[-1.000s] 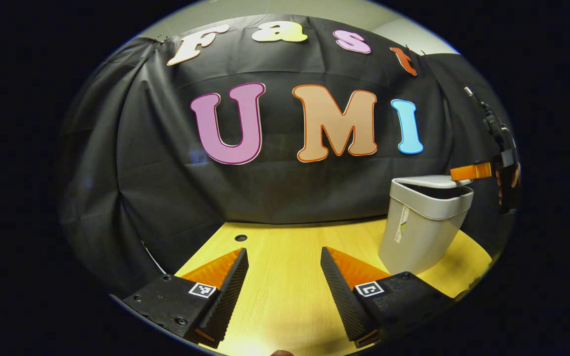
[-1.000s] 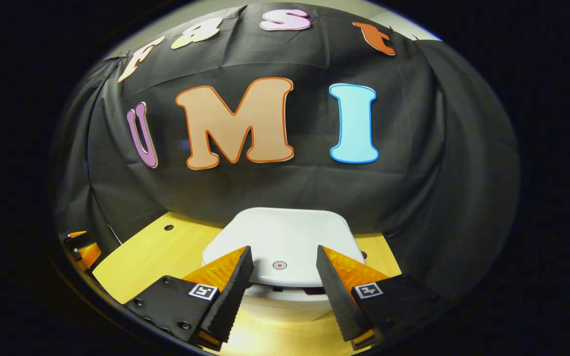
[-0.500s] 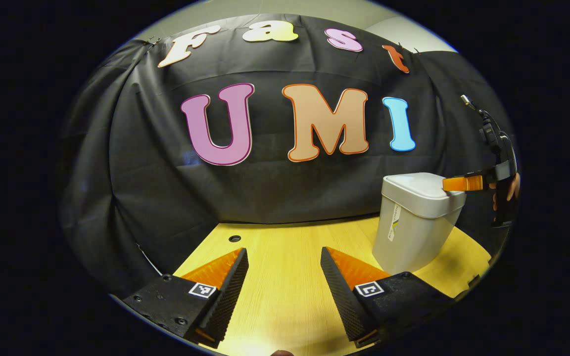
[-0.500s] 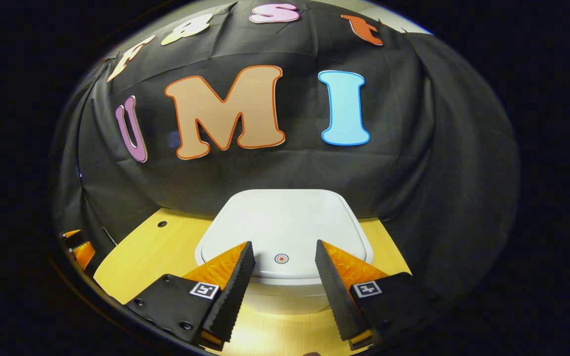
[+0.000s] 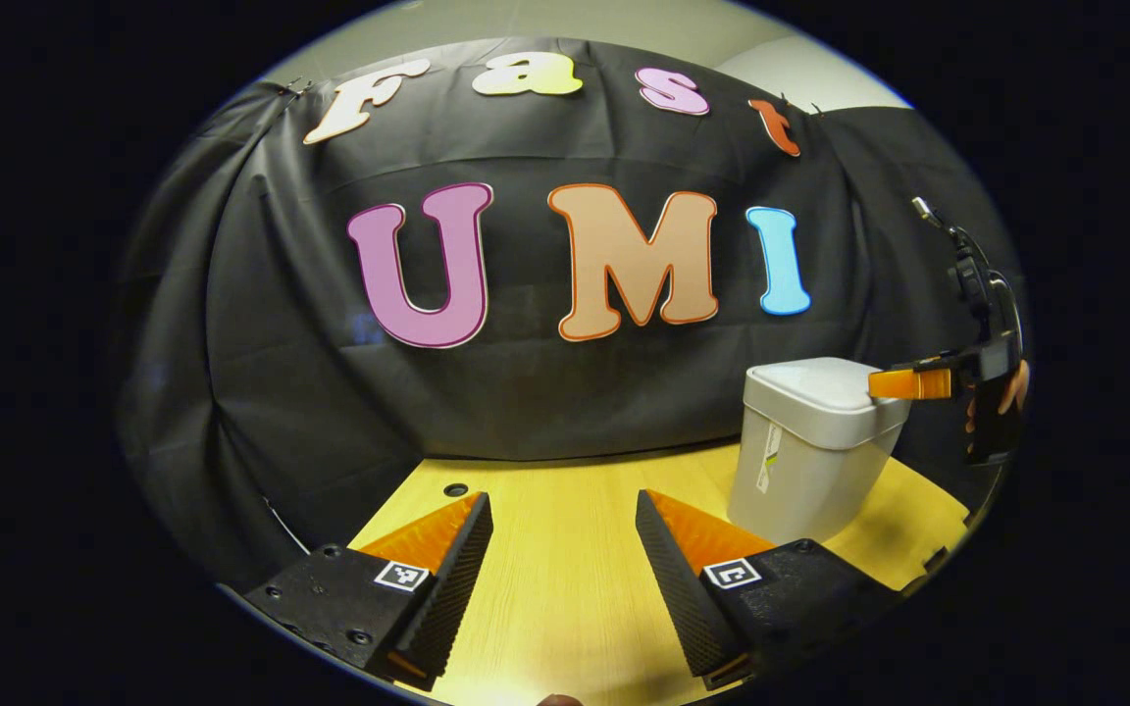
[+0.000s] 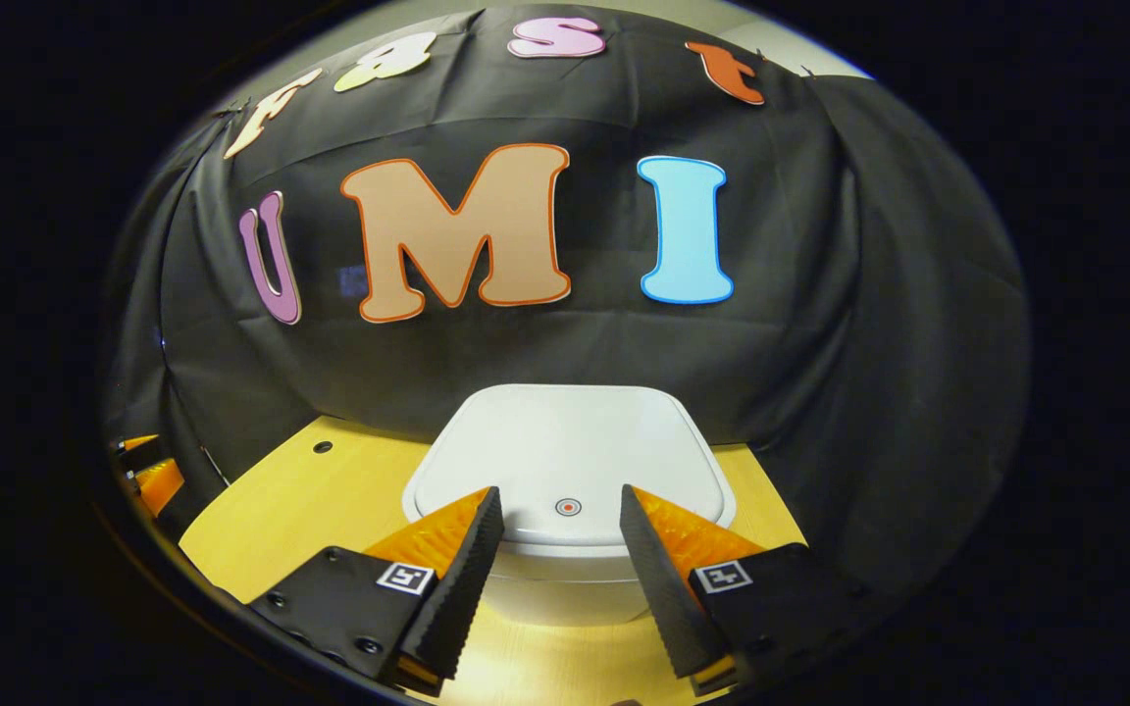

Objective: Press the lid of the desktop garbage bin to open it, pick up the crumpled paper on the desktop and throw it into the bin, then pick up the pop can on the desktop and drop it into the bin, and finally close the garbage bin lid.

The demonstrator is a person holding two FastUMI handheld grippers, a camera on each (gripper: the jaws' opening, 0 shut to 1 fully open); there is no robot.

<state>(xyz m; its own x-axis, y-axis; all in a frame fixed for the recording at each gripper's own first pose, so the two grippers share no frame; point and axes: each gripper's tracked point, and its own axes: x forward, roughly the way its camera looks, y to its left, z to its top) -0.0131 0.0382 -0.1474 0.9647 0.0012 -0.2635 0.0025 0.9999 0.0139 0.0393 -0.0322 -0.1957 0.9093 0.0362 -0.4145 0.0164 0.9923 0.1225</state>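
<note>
Bin [image 6: 565, 549] sits right ahead of the right gripper [image 6: 558, 500], lid [image 6: 570, 456] down flat. Right gripper's fingers [image 6: 457, 579] are spread apart with nothing between them but air; their tips hang over the near edge of the lid, one either side of the small round button mark [image 6: 568, 507]. Can't tell from this view whether the tips touch the lid. Bin stands on the yellow table [image 6: 300, 500], close to the black cloth wall behind it.

Left gripper [image 5: 563, 510] is well off to the bin's left, fingers [image 5: 447, 579] spread wide and empty, over bare table [image 5: 565, 588]. From there the bin [image 5: 805, 461] shows to the right, upright, lid [image 5: 815, 378] closed. The right gripper [image 5: 903, 383] reaches in level from the bin's far side, tip at the lid's edge, with a hand [image 5: 1001, 397] on its grip. A small round hole [image 5: 455, 489] in the table lies left of the bin, near the cloth.
</note>
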